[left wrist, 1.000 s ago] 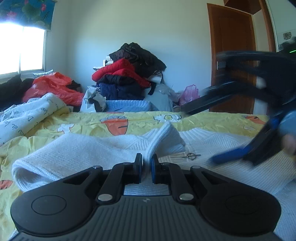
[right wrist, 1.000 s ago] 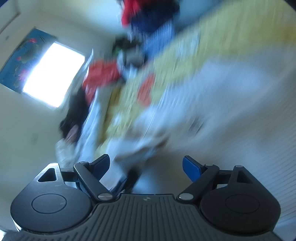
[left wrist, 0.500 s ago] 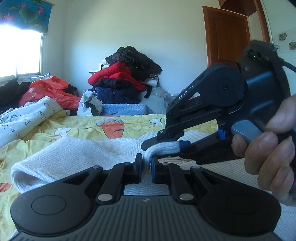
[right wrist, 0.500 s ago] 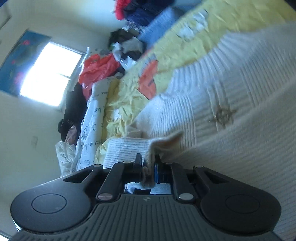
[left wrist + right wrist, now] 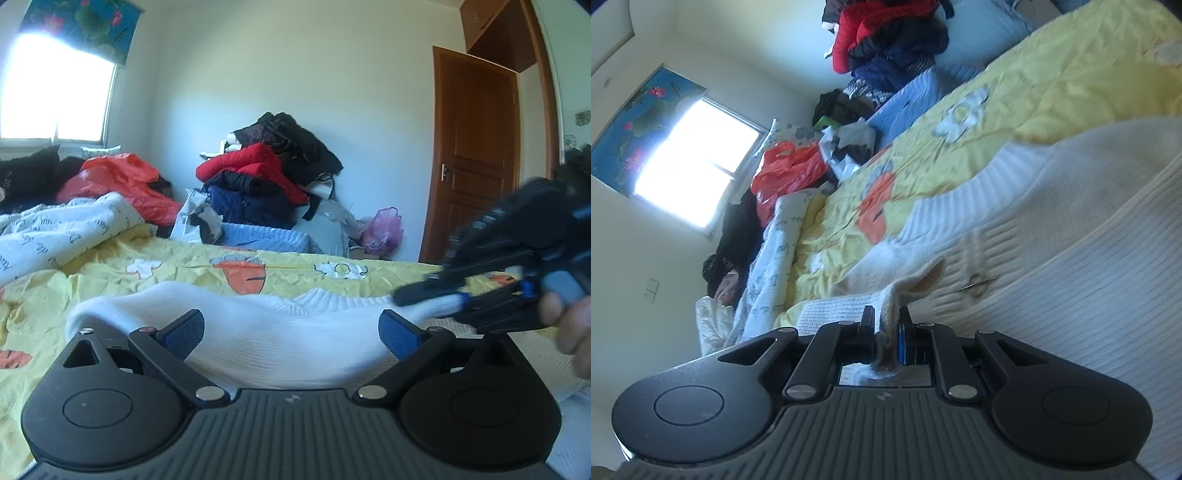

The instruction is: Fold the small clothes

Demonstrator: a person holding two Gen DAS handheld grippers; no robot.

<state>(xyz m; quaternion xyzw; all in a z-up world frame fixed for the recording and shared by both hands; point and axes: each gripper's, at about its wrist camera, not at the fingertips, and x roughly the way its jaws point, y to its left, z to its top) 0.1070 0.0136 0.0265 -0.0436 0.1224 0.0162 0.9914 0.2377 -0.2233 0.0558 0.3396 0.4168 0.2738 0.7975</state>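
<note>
White knit sweater (image 5: 288,332) lies flat on the yellow bedsheet (image 5: 110,273), its folded sleeve running left-right across the left gripper (image 5: 291,334). That gripper's jaws have just swung wide apart; the sleeve lies between the pads, unpressed. The right gripper (image 5: 886,325) is clamped tight on the sleeve cuff (image 5: 912,284), off to the left gripper's right. Right hand is the one holding, so the next fold likely hinges on it carrying the cuff along the sleeve axis.

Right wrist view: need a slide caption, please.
Right gripper shut on the white knit sweater's cuff, above the yellow bedsheet.
</note>
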